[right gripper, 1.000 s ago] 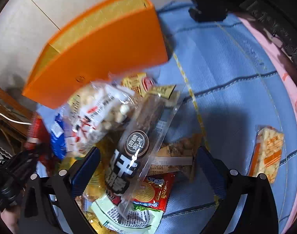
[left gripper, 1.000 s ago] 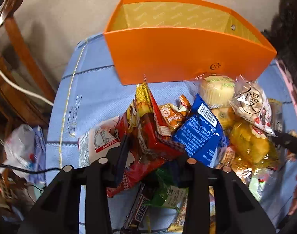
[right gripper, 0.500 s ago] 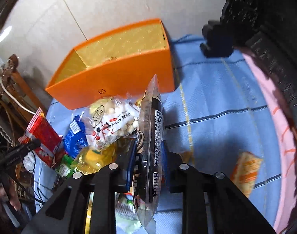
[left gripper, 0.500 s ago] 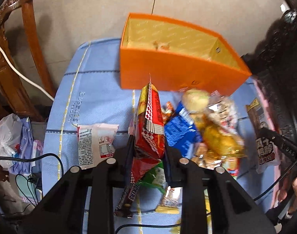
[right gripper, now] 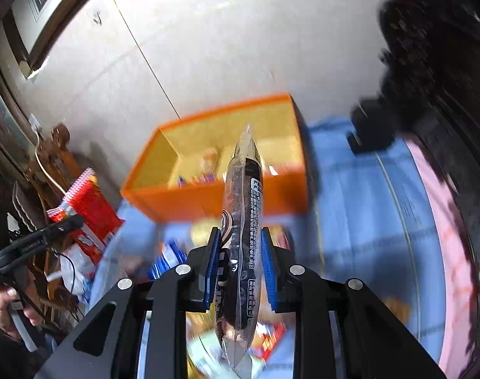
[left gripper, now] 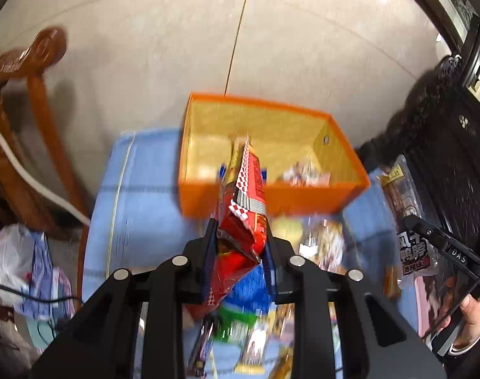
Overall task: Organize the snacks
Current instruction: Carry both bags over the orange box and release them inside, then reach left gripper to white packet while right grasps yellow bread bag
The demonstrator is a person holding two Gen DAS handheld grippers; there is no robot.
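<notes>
My left gripper (left gripper: 239, 246) is shut on a red snack bag (left gripper: 244, 208) and holds it up in front of the orange box (left gripper: 271, 202). My right gripper (right gripper: 240, 249) is shut on a clear packet with a dark snack (right gripper: 243, 221), held edge-on before the same orange box (right gripper: 214, 199). The box is open on top and a few snacks lie inside. The red bag also shows in the right wrist view (right gripper: 88, 208), and the dark packet in the left wrist view (left gripper: 410, 221). A pile of loose snacks (left gripper: 322, 240) lies on the blue cloth (left gripper: 145, 208) below both grippers.
A wooden chair (left gripper: 25, 101) and a white plastic bag (left gripper: 9, 252) stand at the left. Dark carved furniture (left gripper: 454, 145) is at the right. A pink edge (right gripper: 445, 240) borders the blue cloth (right gripper: 359, 208).
Both grippers have lifted higher with their packets and now look down into the orange box. Earlier the right gripper was open around the dark packet, then closed on it.
</notes>
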